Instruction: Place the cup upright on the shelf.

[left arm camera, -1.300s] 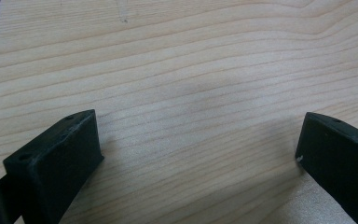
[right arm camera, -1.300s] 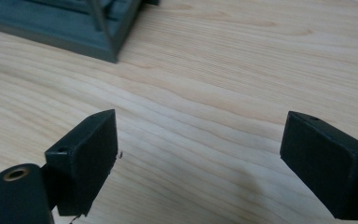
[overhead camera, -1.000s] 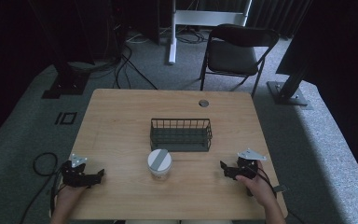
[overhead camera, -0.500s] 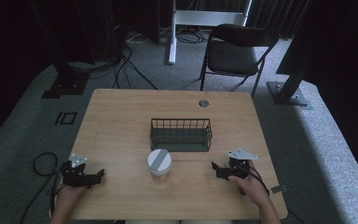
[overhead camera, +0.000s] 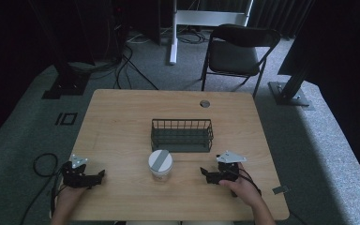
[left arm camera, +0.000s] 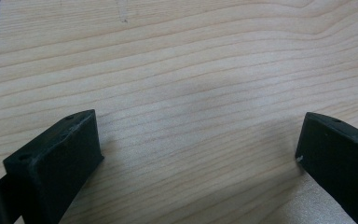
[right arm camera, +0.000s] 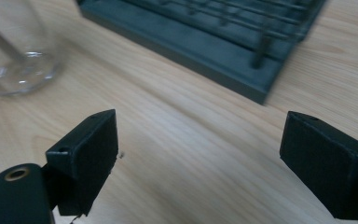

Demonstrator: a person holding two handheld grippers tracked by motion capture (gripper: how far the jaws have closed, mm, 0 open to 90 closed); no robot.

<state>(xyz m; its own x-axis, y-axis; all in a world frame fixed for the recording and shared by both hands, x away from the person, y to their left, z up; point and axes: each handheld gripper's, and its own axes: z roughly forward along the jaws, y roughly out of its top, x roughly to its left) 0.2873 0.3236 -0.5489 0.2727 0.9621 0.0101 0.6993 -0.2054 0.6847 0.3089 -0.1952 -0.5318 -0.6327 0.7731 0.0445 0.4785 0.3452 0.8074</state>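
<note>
Surface: wooden table [overhead camera: 122, 122], set on grey carpet with a folding chair [overhead camera: 236, 51] behind it.
Left gripper [overhead camera: 96, 176]: held low at the near left corner, jaws spread wide over bare wood.
Jar [overhead camera: 160, 165]: clear, white-lidded, stood upright just in front of the wire basket [overhead camera: 182, 135], between the two grippers.
Right gripper [overhead camera: 205, 174]: held near the jar's right, apart from it, jaws spread and nothing gripped.

Seen from high above the near edge, facing forward and down over the whole table [overhead camera: 122, 122]. Seen close and low along each gripper's jaws; wire basket [overhead camera: 182, 135] and wood shared with the right one.
</note>
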